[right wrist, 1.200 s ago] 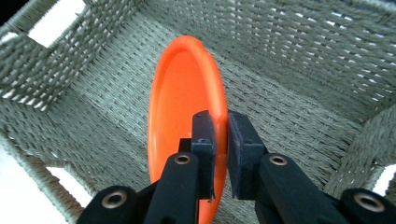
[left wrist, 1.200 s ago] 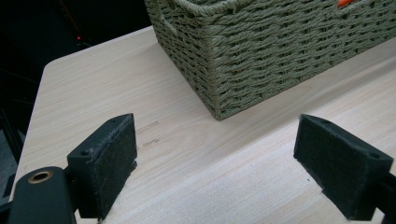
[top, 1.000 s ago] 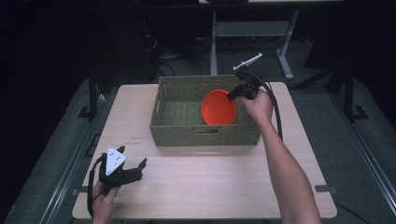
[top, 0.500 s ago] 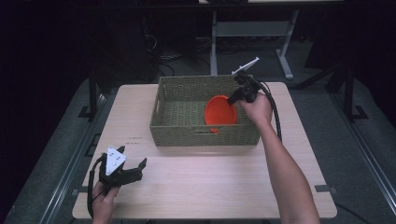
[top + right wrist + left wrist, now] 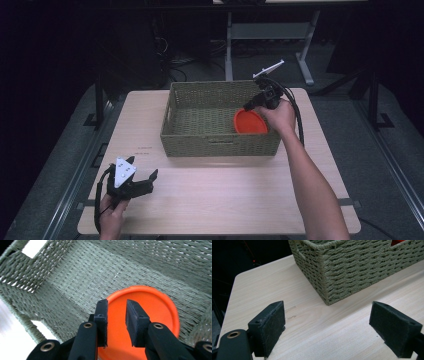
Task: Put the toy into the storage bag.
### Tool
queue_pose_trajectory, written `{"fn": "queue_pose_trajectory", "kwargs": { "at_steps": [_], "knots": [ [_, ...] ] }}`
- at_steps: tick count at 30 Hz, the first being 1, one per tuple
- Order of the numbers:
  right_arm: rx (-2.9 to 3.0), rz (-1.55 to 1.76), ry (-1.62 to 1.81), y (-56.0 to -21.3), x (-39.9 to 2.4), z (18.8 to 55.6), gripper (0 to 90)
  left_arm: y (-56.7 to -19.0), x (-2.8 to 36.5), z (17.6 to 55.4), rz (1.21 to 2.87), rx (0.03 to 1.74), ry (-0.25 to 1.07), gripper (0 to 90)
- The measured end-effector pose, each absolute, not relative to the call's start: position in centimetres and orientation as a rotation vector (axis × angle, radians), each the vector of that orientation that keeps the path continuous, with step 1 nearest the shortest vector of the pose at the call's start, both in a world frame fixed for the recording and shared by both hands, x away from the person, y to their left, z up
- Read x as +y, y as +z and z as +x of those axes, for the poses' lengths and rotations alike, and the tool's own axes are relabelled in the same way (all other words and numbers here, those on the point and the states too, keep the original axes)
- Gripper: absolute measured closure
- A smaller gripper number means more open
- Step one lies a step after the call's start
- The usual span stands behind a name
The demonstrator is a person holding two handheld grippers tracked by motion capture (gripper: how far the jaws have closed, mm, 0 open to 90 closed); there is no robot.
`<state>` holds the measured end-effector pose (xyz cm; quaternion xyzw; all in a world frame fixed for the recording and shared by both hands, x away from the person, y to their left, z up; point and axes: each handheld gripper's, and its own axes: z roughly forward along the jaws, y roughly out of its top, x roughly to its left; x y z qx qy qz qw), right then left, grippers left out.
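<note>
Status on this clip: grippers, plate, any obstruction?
Left gripper open, idle on table. Right gripper partly open over orange plate in basket; grip unclear. No obstruction seen.

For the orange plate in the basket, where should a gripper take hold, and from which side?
By its raised rim, I'd say, coming down from above over the near edge. The orange plate lies low in the basket, right end, so the woven walls block any sideways approach. The right gripper hangs above it, jaws slightly apart.
</note>
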<state>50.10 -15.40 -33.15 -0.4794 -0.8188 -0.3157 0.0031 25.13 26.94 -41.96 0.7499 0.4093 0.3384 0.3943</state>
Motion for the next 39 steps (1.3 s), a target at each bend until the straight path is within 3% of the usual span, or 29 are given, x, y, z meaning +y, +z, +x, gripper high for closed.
{"fn": "queue_pose_trajectory", "kwargs": {
  "at_steps": [12, 31, 39],
  "knots": [
    [-2.551, -1.485, -1.004, -33.6, -15.8, 49.9, 62.9, -42.0, 26.9, 25.3, 1.904, 1.042, 0.857, 12.8],
    [-2.509, -1.396, -1.070, -33.5, -15.5, 48.8, 42.9, -42.0, 27.0, 25.1, 1.902, 1.042, 0.857, 12.8],
    [-2.489, -1.401, -1.115, -32.9, -16.0, 48.3, 39.6, -42.1, 27.0, 25.1, 1.903, 1.038, 0.860, 12.8]
  ]
}}
